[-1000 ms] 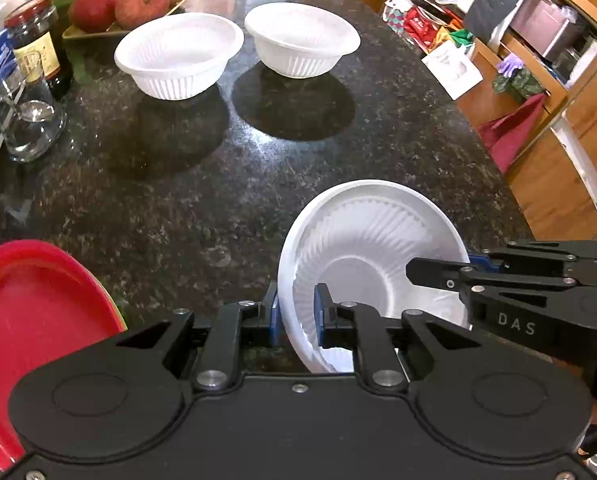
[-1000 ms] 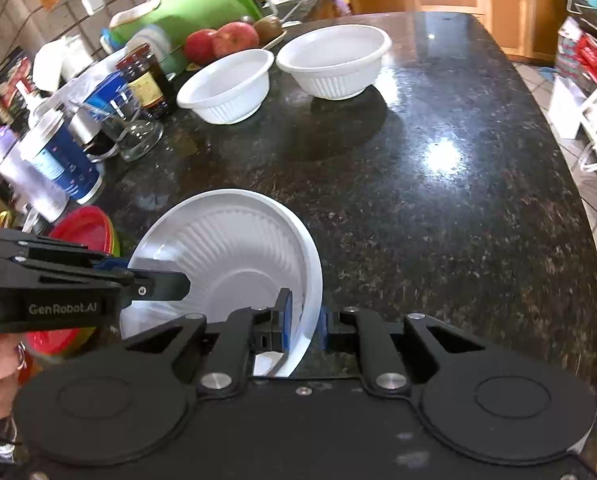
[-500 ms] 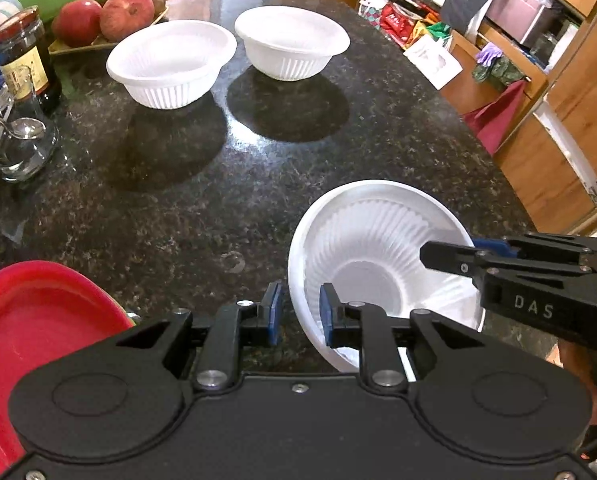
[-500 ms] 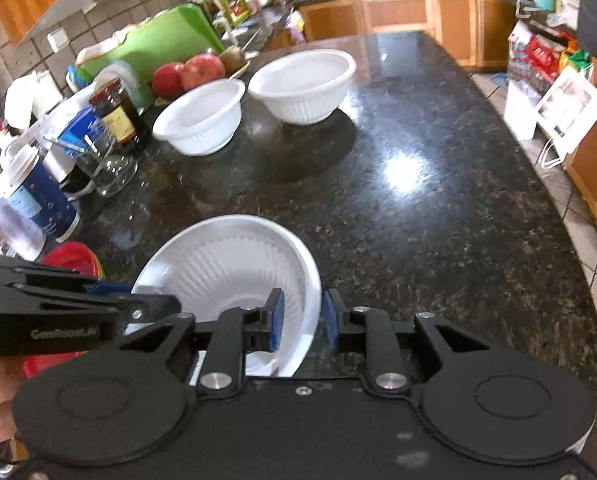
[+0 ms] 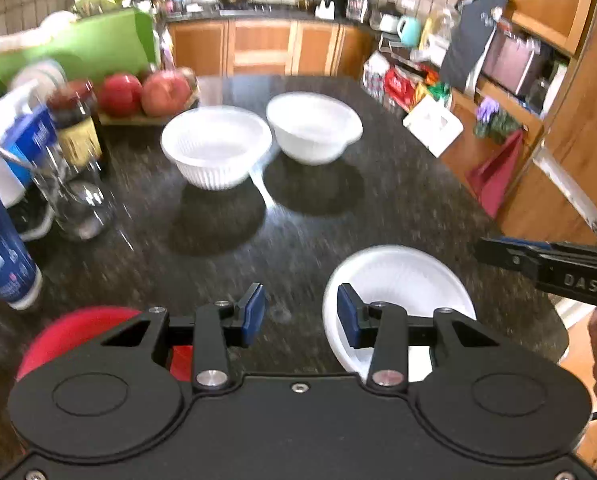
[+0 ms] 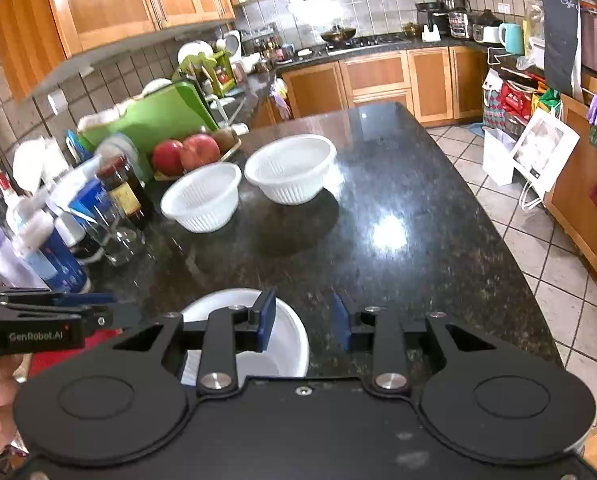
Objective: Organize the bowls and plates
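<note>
A dark granite counter [image 6: 398,208] holds two white bowls [image 6: 202,196] side by side at its far end, well apart from both grippers, and a white plate [image 5: 398,276] at the near edge. The left gripper [image 5: 300,314] and right gripper [image 6: 303,326] have just been opening and now stand open and empty above the plate. The bowls lie straight ahead of both grippers, the smaller one toward the left side.

Wood cabinets [image 6: 110,8] line tiled walls [image 6: 282,12]; a dark granite counter [image 6: 398,208] stands over a pale tiled floor [image 6: 510,216].
</note>
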A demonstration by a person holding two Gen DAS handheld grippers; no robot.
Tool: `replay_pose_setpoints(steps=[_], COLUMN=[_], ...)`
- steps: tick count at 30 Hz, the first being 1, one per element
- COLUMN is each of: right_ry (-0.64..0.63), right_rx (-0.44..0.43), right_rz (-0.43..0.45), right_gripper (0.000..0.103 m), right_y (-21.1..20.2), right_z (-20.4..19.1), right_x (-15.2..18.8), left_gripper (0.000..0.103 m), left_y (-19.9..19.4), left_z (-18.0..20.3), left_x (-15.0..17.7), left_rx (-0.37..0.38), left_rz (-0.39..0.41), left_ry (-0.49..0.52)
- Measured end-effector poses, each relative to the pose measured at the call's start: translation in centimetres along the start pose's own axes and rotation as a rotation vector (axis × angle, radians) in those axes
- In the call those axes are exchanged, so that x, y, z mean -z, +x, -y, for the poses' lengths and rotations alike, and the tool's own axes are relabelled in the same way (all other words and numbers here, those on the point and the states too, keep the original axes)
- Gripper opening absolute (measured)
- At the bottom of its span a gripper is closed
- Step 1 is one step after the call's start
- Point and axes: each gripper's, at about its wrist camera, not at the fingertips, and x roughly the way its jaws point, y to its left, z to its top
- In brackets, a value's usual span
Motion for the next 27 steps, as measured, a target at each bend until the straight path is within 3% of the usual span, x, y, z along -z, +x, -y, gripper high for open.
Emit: replay_pose_setpoints(steps=[10,16,27], right_ry=[0.002,-0.041,-0.137], right_rx=[-0.077,-0.088,-0.161], right_rz=[-0.026,-0.041,-0.107], right_gripper=[0.034,0.034,0.034], right_y=[0.0,1.5,6.6], right_z=[1.9,4.3,9.0], right_x=[-4.6,-7.5,-13.3], left_gripper=[0.050,0.049,0.049], left_y=[-0.4,1.9,7.9], left_z=[-0.4,0.5,2.6], left_x=[-4.2,-6.7,-9.4], left_rx=[-0.049,-0.046,-0.138], left_rz=[0.090,0.070,-0.003], left_ry=[-0.042,-0.089,-0.215])
